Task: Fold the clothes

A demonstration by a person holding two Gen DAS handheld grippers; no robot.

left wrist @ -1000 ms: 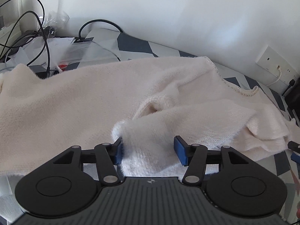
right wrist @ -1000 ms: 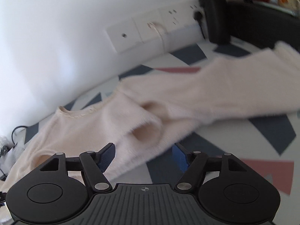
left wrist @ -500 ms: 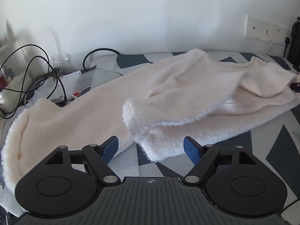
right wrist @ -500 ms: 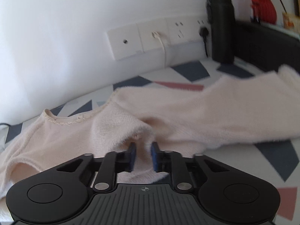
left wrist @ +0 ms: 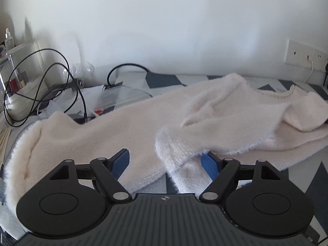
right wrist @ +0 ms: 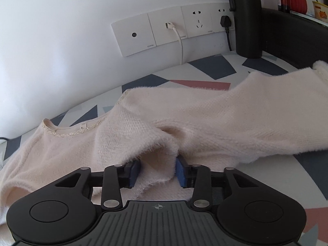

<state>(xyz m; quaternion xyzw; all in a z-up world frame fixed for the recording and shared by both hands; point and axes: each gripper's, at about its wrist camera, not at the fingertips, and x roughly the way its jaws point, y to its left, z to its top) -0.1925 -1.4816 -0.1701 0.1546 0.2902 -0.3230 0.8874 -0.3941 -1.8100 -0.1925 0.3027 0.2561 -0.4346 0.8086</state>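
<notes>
Patterned in grey, navy and dusty red triangles, the surface (right wrist: 207, 67) is carrying a fluffy cream sweater (left wrist: 106, 135) that is lying spread across the middle of both views, its beaded neckline showing at centre left in the right wrist view.

Low in the left wrist view, the left claw (left wrist: 164, 162) is standing wide open. The cuff of a folded-in sleeve (left wrist: 180, 145) is lying between its blue pads, draping over the right-hand pad without being pressed from both sides.

Low in the right wrist view, the right claw (right wrist: 157, 173) is pinching a raised fold of the sweater between its blue pads; its jaws are opening slightly, with the fabric still bunched between them and both pads touching it.

Farther back in the left wrist view, black cables (left wrist: 41, 90) and papers are crowding the upper left, near a clear plastic box (left wrist: 22, 65). Against the white wall in the right wrist view, a row of sockets (right wrist: 172, 30) is holding a white cable and a black plug, and a black flask (right wrist: 247, 18) is standing at the upper right.
</notes>
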